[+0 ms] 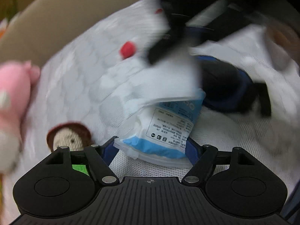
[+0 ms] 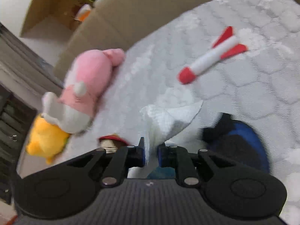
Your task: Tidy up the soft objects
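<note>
A blue-and-white tissue pack [image 1: 168,131] lies crumpled on the white quilted bed cover [image 1: 75,86]. My left gripper [image 1: 151,146] is shut on it, with a blue pad pressing each side. A white tissue sheet [image 1: 159,80] rises from the pack's top. My right gripper [image 2: 151,148] is shut on that tissue sheet [image 2: 168,120]. In the left wrist view the right gripper [image 1: 165,45] shows as a blurred black shape above the pack.
On the cover [image 2: 243,86] lie a pink plush [image 2: 88,86], a yellow plush [image 2: 45,138], a brown knitted doll [image 1: 69,136], a red-and-white rocket toy [image 2: 211,56] and a blue-and-black padded item [image 1: 225,86]. A cardboard box [image 2: 131,9] stands behind the bed's far edge.
</note>
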A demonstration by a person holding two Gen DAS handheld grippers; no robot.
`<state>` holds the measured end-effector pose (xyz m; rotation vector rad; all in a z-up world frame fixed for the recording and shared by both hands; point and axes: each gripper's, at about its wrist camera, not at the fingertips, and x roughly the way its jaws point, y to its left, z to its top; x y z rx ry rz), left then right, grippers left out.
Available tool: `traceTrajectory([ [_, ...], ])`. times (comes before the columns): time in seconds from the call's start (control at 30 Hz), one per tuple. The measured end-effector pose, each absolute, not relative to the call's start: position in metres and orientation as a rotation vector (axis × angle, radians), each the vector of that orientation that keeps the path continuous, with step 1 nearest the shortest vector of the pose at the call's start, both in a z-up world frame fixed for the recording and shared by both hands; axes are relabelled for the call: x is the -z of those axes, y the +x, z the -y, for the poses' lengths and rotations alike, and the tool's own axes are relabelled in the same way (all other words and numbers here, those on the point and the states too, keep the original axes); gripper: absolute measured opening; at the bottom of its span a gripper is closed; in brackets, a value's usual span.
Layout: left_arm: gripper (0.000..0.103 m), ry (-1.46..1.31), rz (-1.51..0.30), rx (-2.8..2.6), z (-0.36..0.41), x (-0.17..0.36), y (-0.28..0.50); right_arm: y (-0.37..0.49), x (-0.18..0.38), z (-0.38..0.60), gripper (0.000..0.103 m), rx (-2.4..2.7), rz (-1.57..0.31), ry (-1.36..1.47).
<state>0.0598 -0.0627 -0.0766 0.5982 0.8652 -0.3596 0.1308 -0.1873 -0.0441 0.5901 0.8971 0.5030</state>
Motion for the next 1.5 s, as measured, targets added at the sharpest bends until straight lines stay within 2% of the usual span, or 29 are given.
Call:
traceTrajectory([
  [0.13,0.084,0.56,-0.901,0.379,0.058,0.074,0.06,0.131,0.048,0.159,0.015,-0.533,-0.95,0.457],
  [0.23,0.086,0.391,-0.981,0.405,0.044,0.068,0.072,0.129,0.057,0.151,0.015,-0.514,-1.002,0.395],
  [0.33,0.094,0.235,-1.008,0.423,0.03,0.061,0.082,0.127,0.059,0.155,0.015,-0.504,-1.021,0.417],
  [0.57,0.094,0.188,-0.909,0.5,0.04,0.06,0.088,0.117,0.06,0.161,0.016,-0.53,-1.068,0.481],
  [0.63,0.087,0.25,-0.93,0.514,0.046,0.068,0.084,0.113,0.057,0.163,0.016,-0.504,-1.049,0.465],
  [0.67,0.077,0.288,-0.942,0.518,0.05,0.073,0.081,0.112,0.054,0.167,0.016,-0.476,-1.032,0.458],
  [0.77,0.07,0.418,-0.908,0.52,0.061,0.078,0.068,0.109,0.045,0.178,0.015,-0.376,-0.973,0.418],
  [0.87,0.068,0.555,-0.806,0.467,0.069,0.073,0.057,0.107,0.042,0.189,0.015,-0.299,-0.936,0.39],
  [0.97,0.068,0.819,-0.608,0.338,0.078,0.074,0.042,0.107,0.046,0.198,0.015,-0.319,-0.947,0.491],
  [1.13,0.069,0.96,-0.641,0.445,0.089,0.094,0.023,0.105,0.039,0.193,0.015,-0.369,-0.879,0.499],
  [1.2,0.078,1.029,-0.612,0.491,0.099,0.103,0.01,0.104,0.035,0.194,0.015,-0.441,-0.853,0.561],
  [1.27,0.083,1.011,-0.616,0.533,0.105,0.099,0.004,0.105,0.035,0.192,0.015,-0.504,-0.86,0.598],
  [1.33,0.086,0.902,-0.689,0.582,0.105,0.088,0.007,0.107,0.041,0.183,0.015,-0.52,-0.904,0.582],
  [1.4,0.094,0.771,-0.775,0.601,0.097,0.078,0.017,0.109,0.048,0.176,0.015,-0.506,-0.954,0.535],
  [1.5,0.096,0.526,-0.934,0.594,0.078,0.067,0.041,0.11,0.057,0.169,0.015,-0.43,-1.025,0.426],
])
